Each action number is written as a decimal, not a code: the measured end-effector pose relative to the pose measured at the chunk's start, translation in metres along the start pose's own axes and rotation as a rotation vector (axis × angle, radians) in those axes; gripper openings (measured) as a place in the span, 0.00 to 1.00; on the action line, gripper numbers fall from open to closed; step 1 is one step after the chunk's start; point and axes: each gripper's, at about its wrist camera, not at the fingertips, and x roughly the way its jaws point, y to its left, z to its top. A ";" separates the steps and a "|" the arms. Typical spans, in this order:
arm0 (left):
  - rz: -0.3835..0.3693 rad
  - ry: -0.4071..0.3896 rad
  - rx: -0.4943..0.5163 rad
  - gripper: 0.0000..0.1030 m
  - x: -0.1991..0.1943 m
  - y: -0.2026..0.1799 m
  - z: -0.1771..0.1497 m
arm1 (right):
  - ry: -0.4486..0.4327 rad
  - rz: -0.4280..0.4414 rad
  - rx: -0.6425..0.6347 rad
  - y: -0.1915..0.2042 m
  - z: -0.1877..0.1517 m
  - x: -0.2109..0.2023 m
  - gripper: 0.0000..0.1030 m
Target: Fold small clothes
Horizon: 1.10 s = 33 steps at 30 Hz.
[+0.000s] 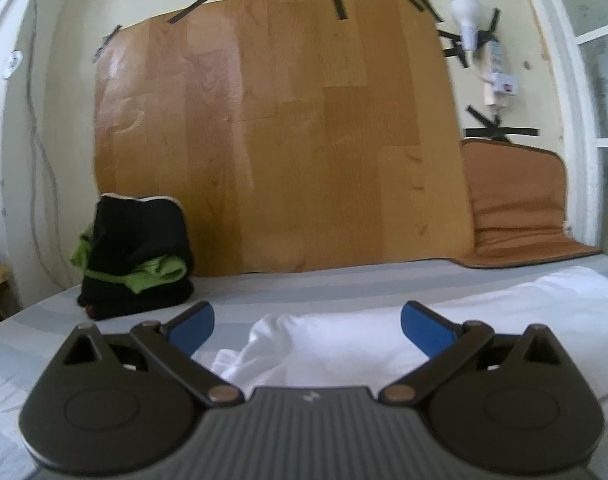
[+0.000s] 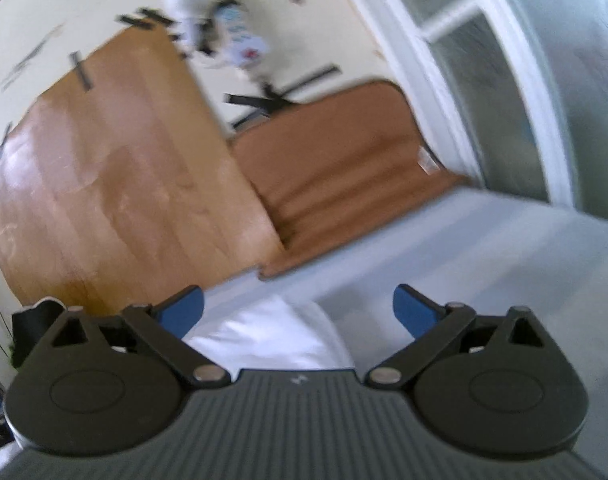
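Observation:
A white garment (image 1: pixel 383 336) lies rumpled on the grey striped bed sheet (image 1: pixel 288 280), stretching from the middle to the right. My left gripper (image 1: pixel 307 324) hovers open just over its bunched left end, blue pads wide apart, nothing pinched. In the tilted, blurred right wrist view my right gripper (image 2: pixel 298 312) is open too, above the other end of the white garment (image 2: pixel 272 336); its pads touch no cloth. A stack of black and green clothes (image 1: pixel 136 256) sits at the back left of the bed.
A wood-pattern sheet (image 1: pixel 280 140) is taped to the wall behind the bed. A brown padded mat (image 1: pixel 515 208) leans at the back right, next to a white door frame (image 2: pixel 515 92) with frosted glass. A white lamp (image 1: pixel 467 20) and cables hang on the wall.

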 end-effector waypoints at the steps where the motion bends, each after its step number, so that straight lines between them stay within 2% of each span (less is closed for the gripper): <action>1: -0.019 0.001 0.009 1.00 0.000 -0.001 0.000 | 0.028 0.003 0.031 -0.007 0.001 -0.002 0.88; 6: -0.071 0.015 0.041 1.00 0.001 -0.004 0.001 | 0.125 0.048 0.105 -0.020 -0.008 0.002 0.83; 8: -0.089 0.028 0.033 1.00 0.002 -0.003 0.002 | 0.160 0.042 0.075 -0.012 -0.014 0.007 0.79; 11: -0.134 0.056 -0.006 0.97 0.004 0.003 0.003 | 0.208 0.015 0.027 -0.003 -0.024 0.016 0.68; 14: -0.194 0.100 -0.055 0.82 0.010 0.012 0.004 | 0.189 0.005 0.006 0.000 -0.030 0.015 0.65; 16: -0.247 0.149 -0.079 0.57 0.016 0.017 0.004 | 0.196 0.000 0.004 0.003 -0.032 0.016 0.59; 17: -0.264 0.178 -0.084 0.50 0.020 0.017 0.003 | 0.212 0.010 0.016 0.004 -0.034 0.018 0.48; 18: -0.275 0.210 -0.080 0.37 0.025 0.016 0.003 | 0.224 0.024 0.031 0.006 -0.036 0.018 0.43; 19: -0.285 0.248 -0.072 0.21 0.031 0.014 0.002 | 0.235 0.038 0.036 0.009 -0.037 0.023 0.43; 20: -0.294 0.291 -0.063 0.14 0.038 0.011 0.001 | 0.246 0.053 0.035 0.014 -0.040 0.024 0.42; 21: -0.295 0.342 -0.055 0.09 0.046 0.008 -0.001 | 0.264 0.067 0.039 0.019 -0.041 0.025 0.37; 22: -0.292 0.372 -0.052 0.09 0.051 0.007 -0.001 | 0.293 0.083 0.061 0.021 -0.042 0.028 0.28; 23: -0.291 0.382 -0.055 0.09 0.054 0.007 -0.002 | 0.311 0.104 0.105 0.021 -0.042 0.030 0.14; 25: -0.286 0.383 -0.047 0.09 0.054 0.006 -0.002 | 0.286 0.138 0.136 0.030 -0.038 0.025 0.14; 29: -0.292 0.370 -0.055 0.09 0.051 0.007 -0.002 | 0.232 0.222 0.033 0.077 -0.019 0.018 0.13; 32: -0.348 0.292 -0.204 0.18 0.036 0.039 0.004 | 0.240 0.316 -0.069 0.124 -0.013 0.023 0.13; 33: -0.350 0.269 -0.260 0.24 0.032 0.054 0.008 | 0.252 0.354 -0.113 0.144 -0.014 0.025 0.13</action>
